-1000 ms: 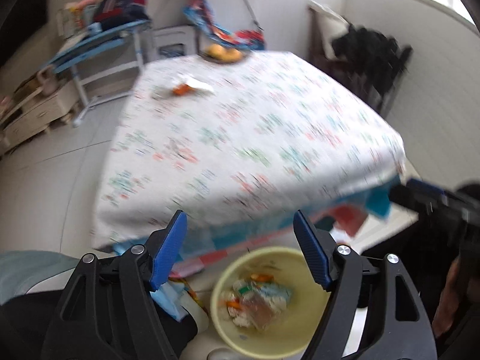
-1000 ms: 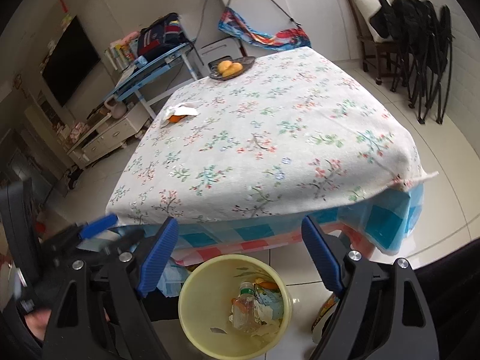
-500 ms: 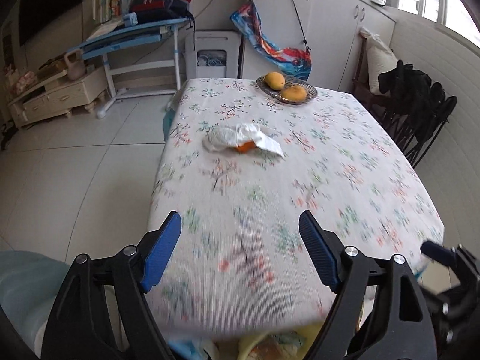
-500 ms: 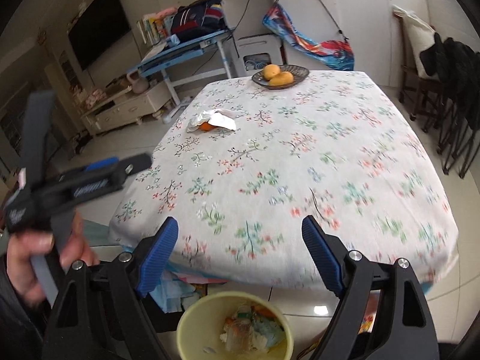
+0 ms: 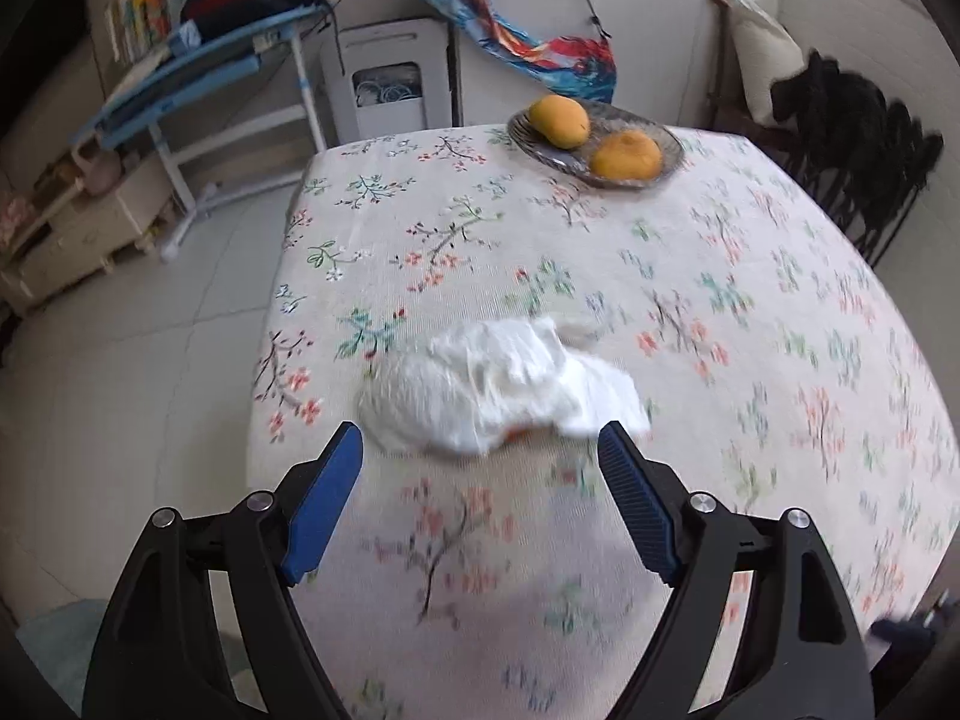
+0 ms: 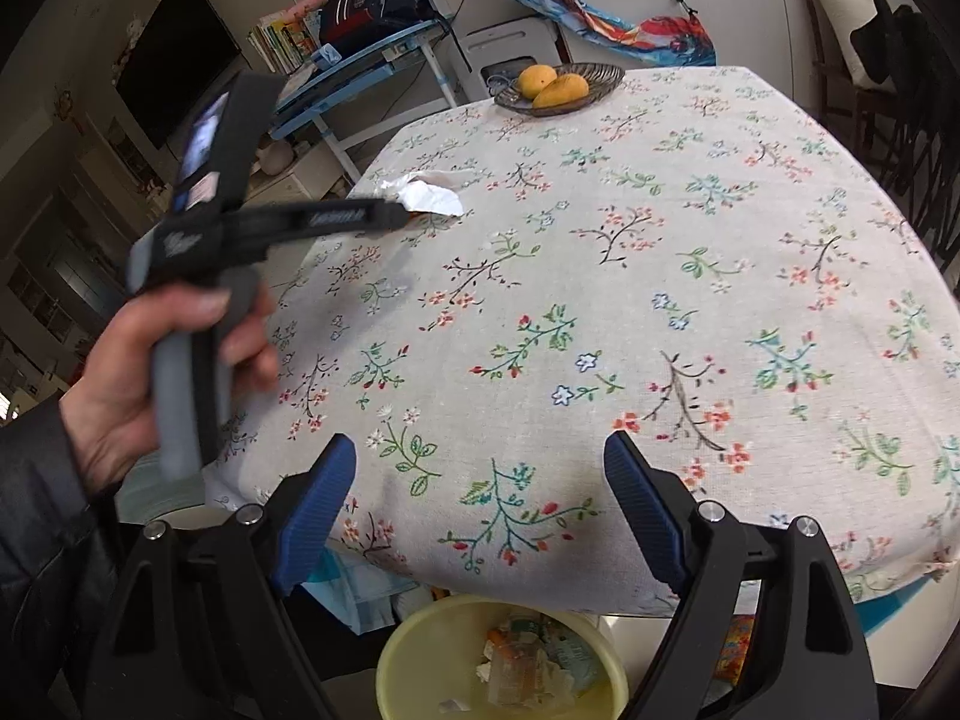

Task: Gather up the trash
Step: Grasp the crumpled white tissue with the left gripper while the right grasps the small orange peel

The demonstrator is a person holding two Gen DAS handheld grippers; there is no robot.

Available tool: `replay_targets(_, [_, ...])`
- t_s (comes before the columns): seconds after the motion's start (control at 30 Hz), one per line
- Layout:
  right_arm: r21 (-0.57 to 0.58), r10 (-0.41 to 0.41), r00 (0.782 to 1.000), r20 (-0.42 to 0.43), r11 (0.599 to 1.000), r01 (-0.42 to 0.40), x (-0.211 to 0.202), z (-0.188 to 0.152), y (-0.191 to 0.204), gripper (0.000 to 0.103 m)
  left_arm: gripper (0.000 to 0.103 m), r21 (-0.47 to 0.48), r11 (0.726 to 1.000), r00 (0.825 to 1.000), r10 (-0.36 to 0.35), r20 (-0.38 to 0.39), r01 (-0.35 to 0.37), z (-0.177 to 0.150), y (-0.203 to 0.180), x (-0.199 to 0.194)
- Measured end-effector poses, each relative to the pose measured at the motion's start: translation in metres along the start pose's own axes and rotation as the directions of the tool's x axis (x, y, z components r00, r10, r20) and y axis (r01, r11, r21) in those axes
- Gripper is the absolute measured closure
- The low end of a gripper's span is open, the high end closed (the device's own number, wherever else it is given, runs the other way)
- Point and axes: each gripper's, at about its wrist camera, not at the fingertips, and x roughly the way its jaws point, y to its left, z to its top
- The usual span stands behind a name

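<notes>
The left gripper hangs over the table with its blue-padded jaws spread wide and nothing between them. Just ahead of its fingertips, roughly centred between them, lies the crumpled white tissue, a loose wad resting on the floral tablecloth; a bit of something orange peeks out under the tissue's near edge. The right fingertip sits just beside the tissue's near right corner, though whether it touches cannot be told. Farther ahead and to the right, near the far edge of the table, a glass dish carries two yellow-orange fruits.

The right gripper is likewise wide apart and holds nothing, poised over the near edge of the same tablecloth. Directly below it, on the floor under the table's edge, stands a pale yellow bin with wrappers and other rubbish inside. To its left, the person's left hand grips the handle of the other tool, whose black bar reaches toward the tissue, seen well ahead and to the left. Beyond it stands the fruit dish.
</notes>
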Motion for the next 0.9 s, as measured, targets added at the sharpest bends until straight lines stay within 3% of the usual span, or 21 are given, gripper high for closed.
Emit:
replay_targets(0.1, [-0.002,0.011,1.000,-0.012,1.000,-0.011,0.004,0.002,0.001,0.022,0.031,-0.038,0.998,0.999,-0.042,-0.017,0.041,0.006,0.004,0.010])
replay_targets(0.27, [0.007,0.030,0.999,-0.017,1.000,-0.030,0.008,0.007,0.001,0.021,0.060,-0.136,0.984,0.992,-0.119,-0.041,0.113,0.013,0.019,0.024])
replay_targets(0.37, [0.003,0.034,0.999,-0.018,0.999,-0.034,0.010,0.008,0.003,0.020,0.062,-0.193,0.968,0.984,-0.173,-0.034,0.163,0.016,0.027,0.025])
replay_targets(0.43, [-0.002,0.034,0.999,-0.019,0.999,-0.034,0.012,0.010,0.005,0.019,0.072,-0.207,0.957,0.976,-0.214,-0.033,0.202,0.017,0.029,0.025])
replay_targets(0.57, [-0.002,0.031,0.999,-0.016,1.000,-0.031,0.014,0.012,0.005,0.019,0.083,-0.220,0.926,0.944,-0.326,-0.049,0.308,0.017,0.022,0.024])
replay_targets(0.73, [0.003,0.029,0.999,-0.013,1.000,-0.029,0.015,0.013,0.003,0.019,0.086,-0.212,0.887,0.904,-0.427,-0.035,0.411,0.014,0.009,0.007])
replay_targets(0.9, [0.002,0.023,1.000,-0.010,1.000,-0.023,0.012,0.011,0.004,0.019,0.086,-0.294,0.827,0.867,-0.499,0.012,0.480,0.013,0.019,-0.003])
